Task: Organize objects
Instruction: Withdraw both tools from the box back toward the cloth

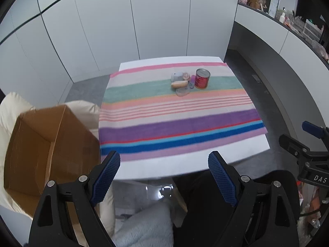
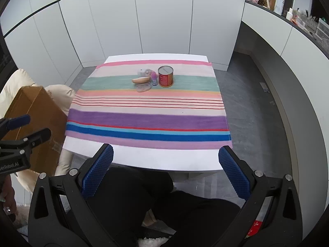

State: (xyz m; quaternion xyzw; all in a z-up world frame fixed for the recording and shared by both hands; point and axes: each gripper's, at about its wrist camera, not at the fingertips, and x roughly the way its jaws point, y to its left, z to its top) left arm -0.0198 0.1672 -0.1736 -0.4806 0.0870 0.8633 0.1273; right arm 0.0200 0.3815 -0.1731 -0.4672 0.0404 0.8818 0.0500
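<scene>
A small cluster sits far back on the striped cloth [image 1: 181, 119]: a red can [image 1: 202, 78], a bun-like roll [image 1: 179, 84], a small purple bottle [image 1: 192, 80], a clear lid [image 1: 182, 91] and a pale grey item [image 1: 176, 75]. The right wrist view shows the same red can [image 2: 165, 76], roll [image 2: 140, 80] and bottle [image 2: 154, 79]. My left gripper [image 1: 164, 160] hangs open over the table's near edge, nothing between its blue pads. My right gripper [image 2: 165, 154] is open too, also at the near edge and empty. Both are far from the cluster.
An open cardboard box [image 1: 45, 150] rests on a cream cushioned seat [image 1: 12, 107] left of the white table [image 1: 185, 164]. The person's dark-clothed legs [image 2: 164, 205] are below the near edge. White cabinet walls stand behind; a cluttered shelf [image 1: 287, 16] runs along the right.
</scene>
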